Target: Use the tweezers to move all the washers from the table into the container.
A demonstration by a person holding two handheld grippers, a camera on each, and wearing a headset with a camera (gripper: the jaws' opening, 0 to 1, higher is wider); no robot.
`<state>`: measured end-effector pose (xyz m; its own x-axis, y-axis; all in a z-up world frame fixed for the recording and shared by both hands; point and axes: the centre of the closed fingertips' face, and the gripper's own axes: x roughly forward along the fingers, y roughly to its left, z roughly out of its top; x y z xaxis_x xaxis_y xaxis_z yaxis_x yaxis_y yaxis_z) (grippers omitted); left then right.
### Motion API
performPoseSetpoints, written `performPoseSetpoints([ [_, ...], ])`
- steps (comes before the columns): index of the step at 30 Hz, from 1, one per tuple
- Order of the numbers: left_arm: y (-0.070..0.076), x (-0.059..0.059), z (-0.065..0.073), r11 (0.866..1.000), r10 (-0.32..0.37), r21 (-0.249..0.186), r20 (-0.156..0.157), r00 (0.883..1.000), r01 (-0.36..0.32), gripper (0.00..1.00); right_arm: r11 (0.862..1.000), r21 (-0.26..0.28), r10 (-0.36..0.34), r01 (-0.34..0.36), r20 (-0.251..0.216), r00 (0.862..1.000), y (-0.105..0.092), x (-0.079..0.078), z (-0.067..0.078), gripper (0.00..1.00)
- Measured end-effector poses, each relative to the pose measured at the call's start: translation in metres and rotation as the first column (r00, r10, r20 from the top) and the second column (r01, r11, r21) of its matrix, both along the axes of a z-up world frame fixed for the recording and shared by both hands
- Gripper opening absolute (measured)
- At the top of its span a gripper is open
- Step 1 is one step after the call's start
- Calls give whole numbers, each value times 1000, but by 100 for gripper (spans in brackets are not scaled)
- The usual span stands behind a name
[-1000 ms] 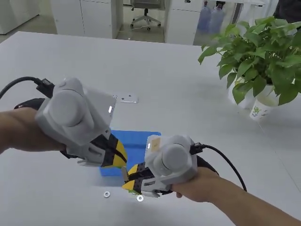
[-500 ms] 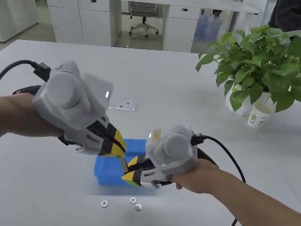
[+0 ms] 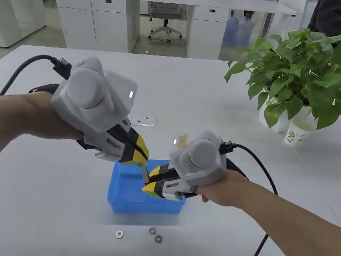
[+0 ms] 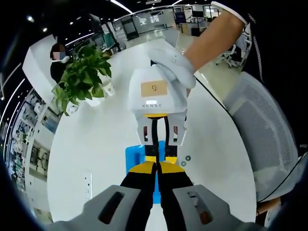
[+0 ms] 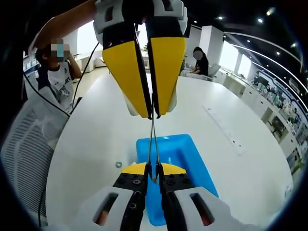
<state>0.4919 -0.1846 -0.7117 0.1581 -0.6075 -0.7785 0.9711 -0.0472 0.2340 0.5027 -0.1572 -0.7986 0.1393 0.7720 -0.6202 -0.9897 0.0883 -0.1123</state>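
Our left claw point(image 3: 137, 153) and right claw point(image 3: 151, 188) both pinch the tweezers point(image 5: 152, 139) over the container point(image 3: 123, 198); we see three washers point(image 3: 153, 231) on the worktop point(image 3: 213, 101) nearby.

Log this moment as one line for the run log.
left gripper: shut on tweezers | right gripper: shut on tweezers | both over blue container | washers: three on table, outside container

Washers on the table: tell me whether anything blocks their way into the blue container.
Nothing visible does. The three washers lie on bare table just before the container's near wall. The left claw and right claw are both shut on the tweezers above the container.
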Motion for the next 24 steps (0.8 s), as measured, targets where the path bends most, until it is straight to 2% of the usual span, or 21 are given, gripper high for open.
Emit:
performPoseSetpoints([
  [14,-4,22,-24,1000,9,17,-33,999,-9,5,1000,-14,-22,22,-37,999,-2,21,-23,11],
  [24,-7,32,-40,1000,13,24,-57,998,-12,5,998,-44,-45,42,-74,996,-3,32,-41,11],
])
